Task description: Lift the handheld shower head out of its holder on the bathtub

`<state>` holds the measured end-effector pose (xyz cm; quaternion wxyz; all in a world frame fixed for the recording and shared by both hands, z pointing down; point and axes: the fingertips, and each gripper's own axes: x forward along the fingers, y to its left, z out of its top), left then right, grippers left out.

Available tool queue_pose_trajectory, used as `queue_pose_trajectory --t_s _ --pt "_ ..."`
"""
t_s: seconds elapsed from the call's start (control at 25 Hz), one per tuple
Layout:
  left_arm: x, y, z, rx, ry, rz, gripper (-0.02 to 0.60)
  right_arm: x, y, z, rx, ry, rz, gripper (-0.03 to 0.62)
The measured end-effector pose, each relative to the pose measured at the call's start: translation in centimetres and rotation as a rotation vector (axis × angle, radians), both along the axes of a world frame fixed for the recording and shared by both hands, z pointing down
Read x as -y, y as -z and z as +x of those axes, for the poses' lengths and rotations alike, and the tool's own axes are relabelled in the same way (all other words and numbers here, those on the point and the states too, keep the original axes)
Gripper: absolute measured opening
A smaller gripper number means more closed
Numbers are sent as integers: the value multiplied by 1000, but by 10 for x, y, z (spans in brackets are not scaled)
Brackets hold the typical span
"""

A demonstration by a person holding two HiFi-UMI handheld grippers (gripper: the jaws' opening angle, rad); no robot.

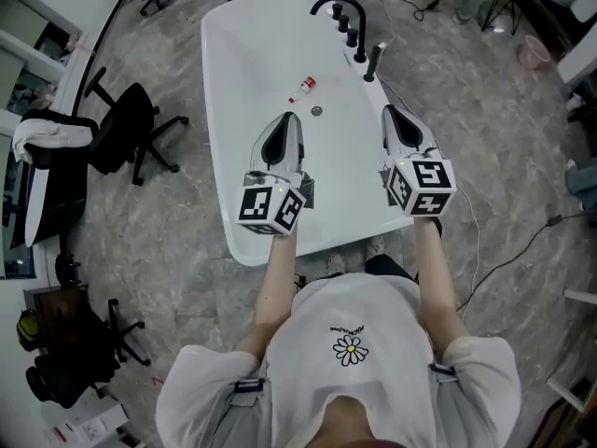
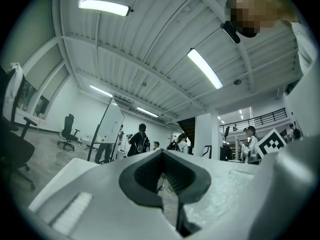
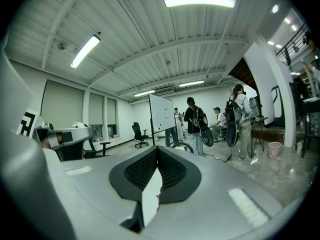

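Observation:
The black handheld shower head (image 1: pixel 373 63) stands upright in its holder on the right rim of the white bathtub (image 1: pixel 244 63), just nearer me than the black faucet (image 1: pixel 328 5) and its knobs. My right gripper (image 1: pixel 389 111) is shut and empty, its tip over the tub's right rim a short way nearer me than the shower head. My left gripper (image 1: pixel 289 118) is shut and empty over the tub's inside, near the drain (image 1: pixel 316 111). Both gripper views look out at the room past closed jaws, and neither shows the shower head.
A small red and white bottle (image 1: pixel 303 85) lies in the tub. A black office chair (image 1: pixel 131 129) stands left of the tub. Cables (image 1: pixel 508 250) run over the floor at the right, and a pink bin (image 1: pixel 534 52) sits at the far right. Several people (image 3: pixel 195 121) stand far off.

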<state>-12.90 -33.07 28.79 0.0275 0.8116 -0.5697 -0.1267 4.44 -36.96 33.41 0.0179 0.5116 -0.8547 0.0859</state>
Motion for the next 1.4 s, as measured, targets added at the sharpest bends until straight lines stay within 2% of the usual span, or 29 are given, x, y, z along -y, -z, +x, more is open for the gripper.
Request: queue_pose_trajectory --t_s 0.16,0.36,0.48,0.6,0.76,0.92,1.12,1.4 --pt "47 -11 5 3 -5 -6 2 50 -25 0 -15 53 -33 75" --pt "124 -46 19 41 -33 -35 2 142 -85 10 -122 24 -120 100" --pt "173 -83 26 75 -39 -68 2 201 -141 9 -168 44 -181 134" --pt "206 -134 25 99 -5 -91 2 252 -210 5 -225 82 -246 164" --pt "232 -203 25 122 -3 -148 2 309 -298 9 -310 69 -321 187" --pt "249 -253 15 98 24 -176 2 356 -360 13 -317 42 -400 196" --pt "263 -288 14 82 54 -209 2 382 -397 6 -300 70 -457 204" --pt "262 -314 19 60 52 -220 2 390 -422 2 -381 61 -455 172"
